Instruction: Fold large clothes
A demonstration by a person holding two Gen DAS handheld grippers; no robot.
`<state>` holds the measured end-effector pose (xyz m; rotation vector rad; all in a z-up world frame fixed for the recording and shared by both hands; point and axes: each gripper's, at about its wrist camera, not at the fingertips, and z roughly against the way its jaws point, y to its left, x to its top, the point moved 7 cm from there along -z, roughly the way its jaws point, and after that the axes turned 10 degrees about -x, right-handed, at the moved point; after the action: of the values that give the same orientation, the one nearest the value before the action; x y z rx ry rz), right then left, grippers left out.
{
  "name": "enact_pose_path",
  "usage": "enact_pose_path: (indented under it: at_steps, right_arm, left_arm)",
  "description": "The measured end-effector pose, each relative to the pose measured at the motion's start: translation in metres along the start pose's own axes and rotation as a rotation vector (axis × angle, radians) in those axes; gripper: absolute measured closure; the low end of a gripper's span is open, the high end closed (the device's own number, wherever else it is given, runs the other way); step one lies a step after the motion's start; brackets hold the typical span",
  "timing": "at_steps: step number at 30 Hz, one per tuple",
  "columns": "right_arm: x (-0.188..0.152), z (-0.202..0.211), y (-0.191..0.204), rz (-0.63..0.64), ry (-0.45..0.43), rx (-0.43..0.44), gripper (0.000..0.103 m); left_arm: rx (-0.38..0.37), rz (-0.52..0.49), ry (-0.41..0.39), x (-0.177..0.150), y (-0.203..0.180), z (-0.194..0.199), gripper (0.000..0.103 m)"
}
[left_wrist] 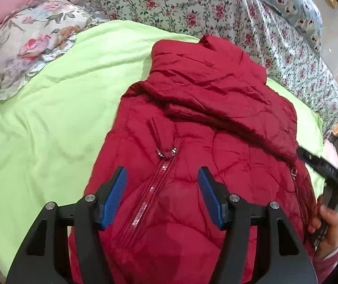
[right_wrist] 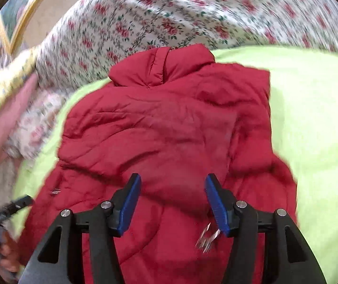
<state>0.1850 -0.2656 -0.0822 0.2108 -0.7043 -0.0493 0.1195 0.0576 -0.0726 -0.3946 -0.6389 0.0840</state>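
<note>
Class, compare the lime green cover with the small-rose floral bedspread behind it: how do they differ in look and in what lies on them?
The lime green cover is one plain colour; the floral bedspread is pale with small red roses and green leaves. The red puffer jacket lies almost wholly on the green cover, only its collar reaching the floral bedspread. The green cover lies nearer the cameras, the floral bedspread beyond it. Both are soft bedding.

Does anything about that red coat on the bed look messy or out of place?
Slightly. The red quilted puffer jacket lies on the lime-green blanket with one sleeve folded diagonally across its front, wrinkled, and a drawcord lying loose. No visible damage or spill.
</note>
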Motion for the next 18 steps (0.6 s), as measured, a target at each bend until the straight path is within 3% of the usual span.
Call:
enact_pose_path:
  at_steps: [3, 7, 9, 12, 18]
  right_arm:
    - [-0.024, 0.023, -0.002, -0.060, 0.005, 0.040, 0.044]
    - [-0.052, 0.060, -0.003, -0.109, -0.034, 0.059, 0.031]
    - [-0.063, 0.077, -0.006, -0.132, -0.054, 0.059, 0.030]
    - [-0.073, 0.098, -0.013, -0.140, -0.072, 0.032, 0.030]
    - [-0.103, 0.119, -0.032, -0.126, -0.045, -0.118, 0.024]
  left_arm:
    - [-0.016, 0.004, 0.004, -0.007, 0.004, 0.007, 0.042]
    - [-0.012, -0.016, 0.019, -0.017, 0.009, 0.013, 0.042]
    - [-0.005, -0.021, 0.025, -0.023, 0.015, 0.019, 0.042]
    - [0.003, -0.012, 0.025, -0.032, 0.028, 0.026, 0.042]
    - [-0.006, 0.024, 0.036, -0.047, 0.055, 0.032, 0.042]
